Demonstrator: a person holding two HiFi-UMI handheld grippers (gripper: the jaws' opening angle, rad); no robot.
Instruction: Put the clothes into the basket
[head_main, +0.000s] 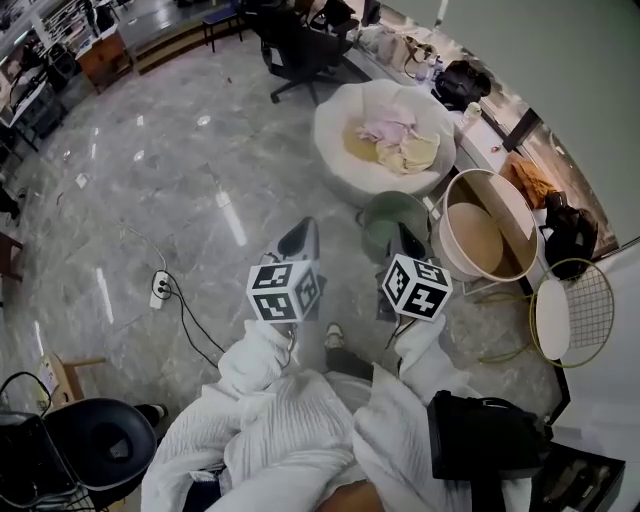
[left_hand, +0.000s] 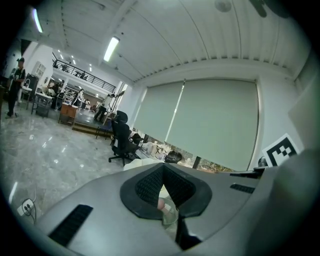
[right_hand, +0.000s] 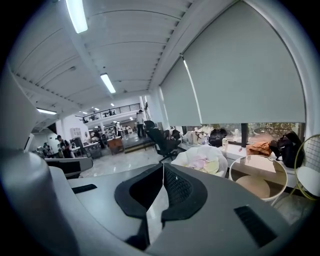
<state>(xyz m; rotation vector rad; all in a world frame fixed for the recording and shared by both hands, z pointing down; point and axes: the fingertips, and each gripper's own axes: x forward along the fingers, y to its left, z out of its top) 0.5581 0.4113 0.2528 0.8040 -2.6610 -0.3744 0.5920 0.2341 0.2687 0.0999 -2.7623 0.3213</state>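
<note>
left hand-held gripper (left_hand: 162, 169): jaw tips together, nothing clamped that I can tell
right hand-held gripper (right_hand: 162, 166): shut, empty
pose: both side by side over the floor (head_main: 150, 200), aimed ahead
basket (head_main: 372, 210): green one, I take it; on the floor just past the grippers, looks empty
tub (head_main: 445, 225): white-rimmed, touching or just beside the basket
clothes (head_main: 400, 140): pink and yellow pile on the beanbag (head_main: 340, 150), beyond the basket
step: approach, likely; nothing picked
risk 1: shut jaws would shove the pile, not grab it
risk 2: loose pile, so one piece may drag another onto the floor
risk 3: drop into the tub by mistake
</note>
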